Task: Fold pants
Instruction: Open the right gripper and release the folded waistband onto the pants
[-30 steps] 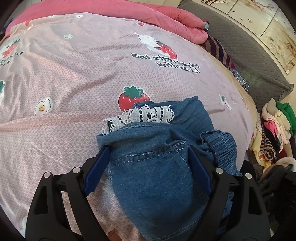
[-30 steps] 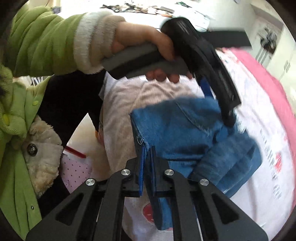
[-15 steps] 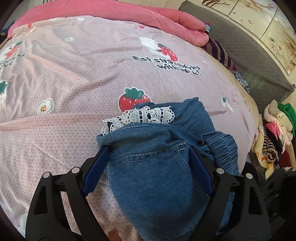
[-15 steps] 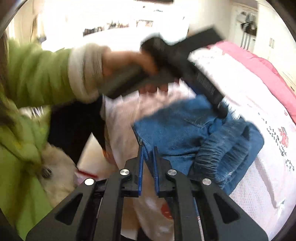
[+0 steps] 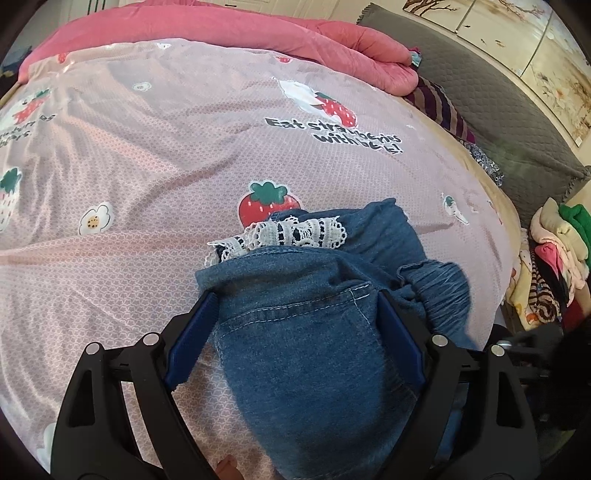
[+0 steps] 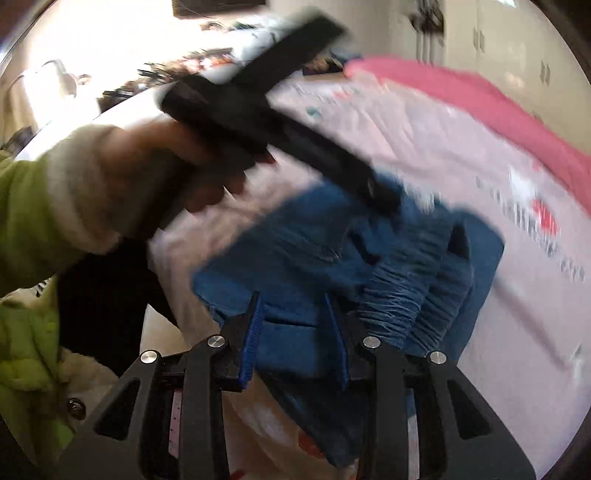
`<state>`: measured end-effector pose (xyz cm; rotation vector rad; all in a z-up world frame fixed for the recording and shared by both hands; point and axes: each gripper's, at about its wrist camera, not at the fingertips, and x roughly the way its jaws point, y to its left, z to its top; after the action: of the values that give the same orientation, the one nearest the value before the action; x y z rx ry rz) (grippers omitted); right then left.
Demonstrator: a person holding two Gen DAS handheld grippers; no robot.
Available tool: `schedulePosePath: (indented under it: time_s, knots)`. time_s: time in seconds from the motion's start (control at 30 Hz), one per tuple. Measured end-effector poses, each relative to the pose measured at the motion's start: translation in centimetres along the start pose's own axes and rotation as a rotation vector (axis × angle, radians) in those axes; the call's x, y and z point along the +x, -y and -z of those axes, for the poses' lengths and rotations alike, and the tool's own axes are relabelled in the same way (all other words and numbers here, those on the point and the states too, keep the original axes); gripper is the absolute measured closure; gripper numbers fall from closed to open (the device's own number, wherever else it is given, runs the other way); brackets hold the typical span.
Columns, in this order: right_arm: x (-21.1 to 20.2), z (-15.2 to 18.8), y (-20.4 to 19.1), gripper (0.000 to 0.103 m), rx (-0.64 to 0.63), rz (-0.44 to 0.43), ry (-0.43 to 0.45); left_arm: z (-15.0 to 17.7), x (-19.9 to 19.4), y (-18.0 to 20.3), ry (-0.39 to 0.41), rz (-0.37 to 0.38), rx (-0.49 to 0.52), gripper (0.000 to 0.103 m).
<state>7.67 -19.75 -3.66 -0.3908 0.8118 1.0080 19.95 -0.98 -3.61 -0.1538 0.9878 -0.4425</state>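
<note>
Item: folded blue denim pants with a white lace trim at the far edge and a gathered elastic waistband bunched to the right. They lie at the near right part of a pink quilted bedspread printed with strawberries, flowers and black lettering.

Left gripper, black frame with blue pads: jaws stand wide, one pad on each side of the denim's back pocket. The pads flank the fold; whether they press the cloth cannot be told. In the right wrist view the same left gripper, blurred, is carried by a hand in a white cuff and a lime-green fleece sleeve.

Right gripper, same make: jaws are opening, part way apart, with the near edge of the folded denim between them. The pads stand clear of the cloth on both sides.

Surroundings: a rose-pink padded quilt heaped along the far edge of the bed. A grey quilted cover to the far right. A striped purple cloth between the two. A pile of mixed coloured clothes at the right edge, beside the bed.
</note>
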Motion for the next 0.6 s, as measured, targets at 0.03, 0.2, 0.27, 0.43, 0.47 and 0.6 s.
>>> schedulePosePath:
  time_s: [0.03,0.2,0.27,0.43,0.47,0.6]
  knots:
    - [0.2,0.3,0.1,0.071,0.009,-0.008,0.01,0.0,0.0,0.1,0.001,-0.003,0.004,0.025]
    - [-0.5,0.5,0.3,0.07,0.04,-0.034,0.043,0.0,-0.1,0.4,0.011,-0.021,0.02,0.025]
    - [-1.2,0.4,0.4,0.063,0.073,-0.038,0.047,0.0,-0.5,0.6,0.032,-0.017,0.021,0.025]
    - [-4.1,0.7,0.7,0.049,0.179,-0.032,0.129,-0.2,-2.4,1.4,0.096,-0.019,0.043,0.025]
    - [-4.5,0.8,0.8,0.045,0.192,-0.027,0.139,-0.2,-2.6,1.7,0.104,-0.025,0.051,0.025]
    - [-6.0,0.8,1.8,0.039,0.243,-0.007,0.17,-0.2,-4.1,2.6,0.144,-0.046,0.084,0.024]
